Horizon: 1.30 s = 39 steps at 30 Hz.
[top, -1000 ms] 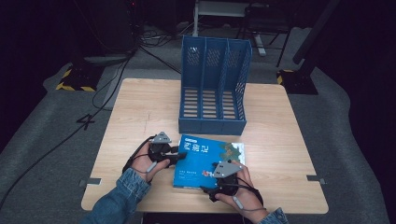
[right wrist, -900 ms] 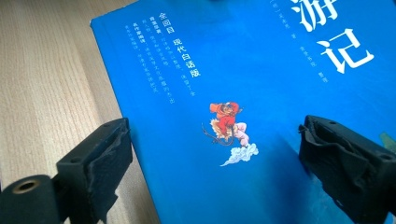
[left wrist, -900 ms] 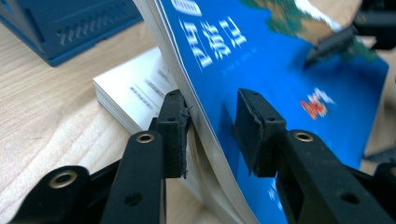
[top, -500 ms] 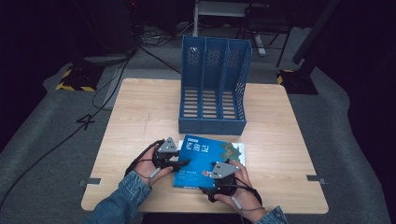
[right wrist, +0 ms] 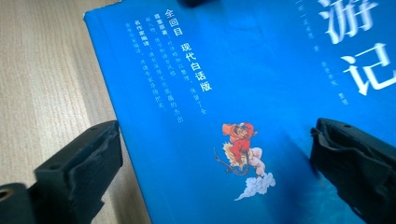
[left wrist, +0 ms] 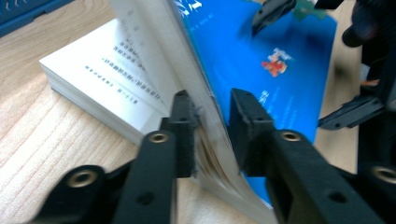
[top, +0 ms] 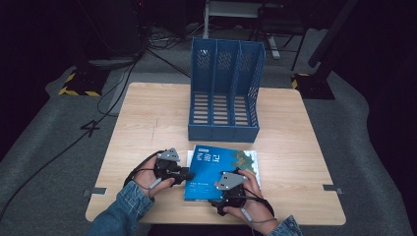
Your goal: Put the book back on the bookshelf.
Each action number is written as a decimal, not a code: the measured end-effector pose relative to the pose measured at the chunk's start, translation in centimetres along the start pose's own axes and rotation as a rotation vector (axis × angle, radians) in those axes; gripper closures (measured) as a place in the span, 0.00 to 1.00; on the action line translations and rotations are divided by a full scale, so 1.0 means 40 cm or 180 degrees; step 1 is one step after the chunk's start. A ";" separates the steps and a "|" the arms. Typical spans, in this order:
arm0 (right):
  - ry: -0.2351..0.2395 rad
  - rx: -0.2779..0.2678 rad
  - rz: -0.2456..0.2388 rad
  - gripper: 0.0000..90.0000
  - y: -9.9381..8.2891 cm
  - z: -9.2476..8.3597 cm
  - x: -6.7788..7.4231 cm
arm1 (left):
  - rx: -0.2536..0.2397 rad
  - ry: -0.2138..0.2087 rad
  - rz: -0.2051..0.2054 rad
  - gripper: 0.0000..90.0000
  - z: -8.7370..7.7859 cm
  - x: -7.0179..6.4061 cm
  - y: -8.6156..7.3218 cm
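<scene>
A blue paperback book lies flat near the bench's front edge, just in front of a blue file rack. The left tongs have just been closing and now pinch its lifted cover and top pages at the left edge. The right tongs hang wide over the glossy cover. The book looks floppy, moderately heavy and slippery; the spine would likely give a firmer hold.

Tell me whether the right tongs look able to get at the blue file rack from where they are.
Probably yes. The right tongs stand open over the blue book, and the blue file rack stands just beyond its far edge, bare table around it. The left tongs, closing on the lifted cover, sit aside.
</scene>
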State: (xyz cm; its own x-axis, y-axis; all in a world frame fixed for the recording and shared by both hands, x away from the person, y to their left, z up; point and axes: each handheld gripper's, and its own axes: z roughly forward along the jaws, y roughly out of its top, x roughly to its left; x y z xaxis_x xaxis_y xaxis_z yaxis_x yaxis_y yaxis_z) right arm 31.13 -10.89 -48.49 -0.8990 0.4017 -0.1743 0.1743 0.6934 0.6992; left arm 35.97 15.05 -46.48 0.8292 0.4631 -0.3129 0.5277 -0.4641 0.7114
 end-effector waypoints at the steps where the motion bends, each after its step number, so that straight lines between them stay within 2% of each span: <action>1: 0.0007 -0.0013 -0.0007 0.10 0.002 -0.003 0.000 | 0.0007 -0.0028 -0.0050 0.86 -0.005 -0.004 0.007; 2: 0.0007 -0.0013 -0.0007 0.10 0.002 -0.003 0.000 | 0.0007 -0.0028 -0.0050 0.88 -0.005 -0.004 0.007; 3: 0.0073 -0.0037 -0.0044 0.20 0.008 -0.012 0.004 | 0.0036 -0.0024 -0.0068 0.88 -0.008 -0.009 0.014; 6: 0.0101 -0.0040 -0.0062 0.19 0.013 -0.018 0.009 | 0.0079 -0.0019 -0.0080 0.90 -0.011 -0.015 0.024; 11: 0.0097 -0.0173 -0.0105 0.19 0.026 -0.024 0.029 | 0.0056 0.0015 -0.0095 0.91 -0.021 -0.031 0.053; 14: 0.0004 -0.0219 -0.0163 0.18 0.026 -0.024 0.036 | 0.0058 0.0018 -0.0156 0.91 -0.022 -0.037 0.069; 17: -0.0053 -0.0241 -0.0129 0.18 0.026 -0.024 0.039 | 0.0059 -0.0016 -0.0234 0.91 -0.023 -0.042 0.081; 19: -0.0177 -0.0241 -0.0115 0.17 0.028 -0.023 0.044 | 0.0054 -0.0034 -0.0271 0.91 -0.023 -0.050 0.094; 22: -0.0318 -0.0226 -0.0237 0.16 0.036 -0.020 0.057 | 0.0072 -0.0022 -0.0276 0.91 -0.019 -0.062 0.107; 23: -0.0356 -0.0193 -0.0327 0.16 0.041 -0.020 0.061 | 0.0080 -0.0028 -0.0278 0.91 -0.018 -0.064 0.110; 26: -0.0431 -0.0207 -0.0351 0.17 0.048 -0.021 0.066 | 0.0090 -0.0043 -0.0300 0.91 -0.011 -0.073 0.120; 29: -0.0497 -0.0139 -0.0419 0.17 0.053 -0.023 0.065 | 0.0095 -0.0032 -0.0315 0.91 -0.009 -0.078 0.129; 32: -0.0500 -0.0150 -0.0394 0.16 0.053 -0.026 0.061 | 0.0088 -0.0015 -0.0349 0.91 -0.007 -0.081 0.132; 33: -0.0522 -0.0143 -0.0391 0.12 0.053 -0.021 0.064 | 0.0085 -0.0013 -0.0352 0.91 -0.005 -0.083 0.133; 35: -0.0548 -0.0125 -0.0415 0.10 0.052 -0.016 0.068 | 0.0082 -0.0012 -0.0355 0.91 -0.005 -0.083 0.134; 36: -0.0646 -0.0124 -0.0484 0.02 0.050 -0.004 0.075 | 0.0079 -0.0016 -0.0385 0.91 -0.004 -0.084 0.134; 39: -0.0745 -0.0112 -0.0508 0.00 0.049 0.007 0.085 | 0.0078 -0.0003 -0.0415 0.91 -0.003 -0.086 0.133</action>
State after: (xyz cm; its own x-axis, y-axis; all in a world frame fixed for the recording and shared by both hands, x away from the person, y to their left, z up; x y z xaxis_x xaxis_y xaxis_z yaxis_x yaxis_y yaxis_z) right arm 28.52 -8.01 -47.92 -0.7961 0.4192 -0.4365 0.0203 0.7394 0.6730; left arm 35.93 11.08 -41.55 0.7533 0.5201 -0.4024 0.6354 -0.4182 0.6491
